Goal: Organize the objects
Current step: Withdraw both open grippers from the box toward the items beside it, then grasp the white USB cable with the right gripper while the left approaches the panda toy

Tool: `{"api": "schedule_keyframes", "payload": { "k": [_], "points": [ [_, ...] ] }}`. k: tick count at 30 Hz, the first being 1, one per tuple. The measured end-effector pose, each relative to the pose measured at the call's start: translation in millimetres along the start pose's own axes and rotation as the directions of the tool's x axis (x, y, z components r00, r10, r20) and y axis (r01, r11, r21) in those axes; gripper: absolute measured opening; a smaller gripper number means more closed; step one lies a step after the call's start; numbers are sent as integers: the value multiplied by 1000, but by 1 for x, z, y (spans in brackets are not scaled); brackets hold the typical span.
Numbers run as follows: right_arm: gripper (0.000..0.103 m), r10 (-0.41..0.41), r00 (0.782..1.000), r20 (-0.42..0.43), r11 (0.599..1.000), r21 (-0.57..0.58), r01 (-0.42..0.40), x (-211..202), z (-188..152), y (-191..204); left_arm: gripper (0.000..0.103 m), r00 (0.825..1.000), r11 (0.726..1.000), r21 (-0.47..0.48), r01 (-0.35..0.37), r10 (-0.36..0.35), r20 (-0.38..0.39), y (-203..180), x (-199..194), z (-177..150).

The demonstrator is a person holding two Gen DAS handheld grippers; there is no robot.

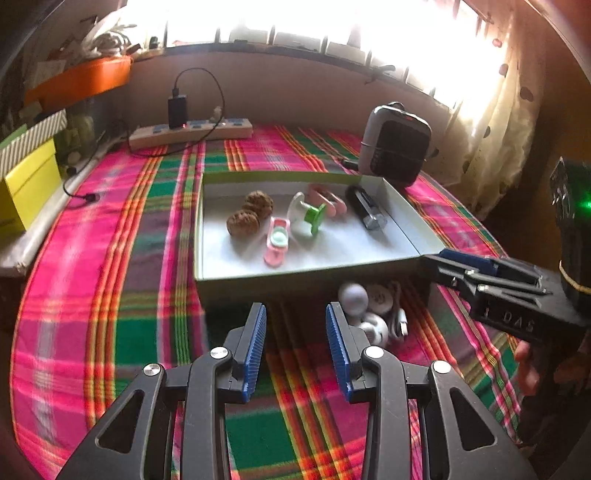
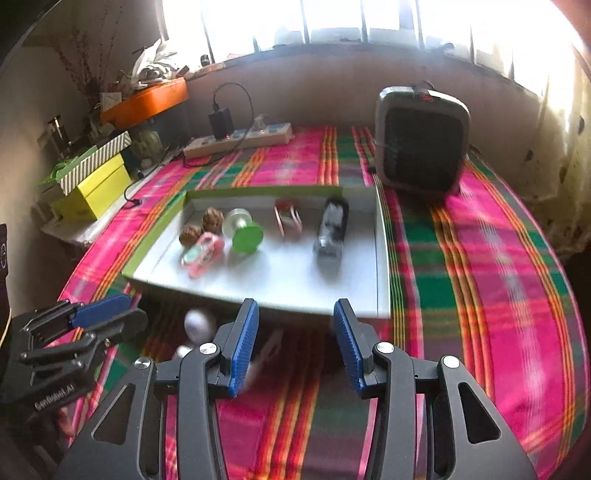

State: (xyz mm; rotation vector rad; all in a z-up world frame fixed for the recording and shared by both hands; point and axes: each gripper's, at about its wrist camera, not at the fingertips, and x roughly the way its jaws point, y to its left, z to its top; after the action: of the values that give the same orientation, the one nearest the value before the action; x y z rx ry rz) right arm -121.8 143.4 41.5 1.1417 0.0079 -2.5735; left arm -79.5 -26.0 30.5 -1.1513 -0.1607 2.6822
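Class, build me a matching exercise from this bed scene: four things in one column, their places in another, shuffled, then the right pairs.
Things
1. walnuts
2. white ball
3. fan heater
4. charger

Places
A. plugged into the power strip
B. inside the tray
C. on the plaid cloth in front of the tray
D. standing behind the tray's far right corner

Pairs: 1-B, 2-C, 3-D, 4-A

Five small objects point(image 1: 280, 221) in tray point(image 1: 413, 236)

Bright window point(image 1: 295, 22) w/ curtain point(image 1: 491, 110), plaid tablecloth point(image 1: 147, 295)
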Motion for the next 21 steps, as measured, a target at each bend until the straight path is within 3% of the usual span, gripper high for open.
{"api": "schedule_keyframes", "payload": {
  "k": [6, 21],
  "points": [
    [44, 15, 1000, -23, 1000, 14, -14, 1, -18, 3, 32, 999, 999, 8, 42, -42, -8, -6, -2, -9],
    [45, 30, 996, -86, 1000, 2, -30, 19, -28, 20, 32, 998, 999, -3, 51, -51, -25, 0, -3, -19]
  ]
}}
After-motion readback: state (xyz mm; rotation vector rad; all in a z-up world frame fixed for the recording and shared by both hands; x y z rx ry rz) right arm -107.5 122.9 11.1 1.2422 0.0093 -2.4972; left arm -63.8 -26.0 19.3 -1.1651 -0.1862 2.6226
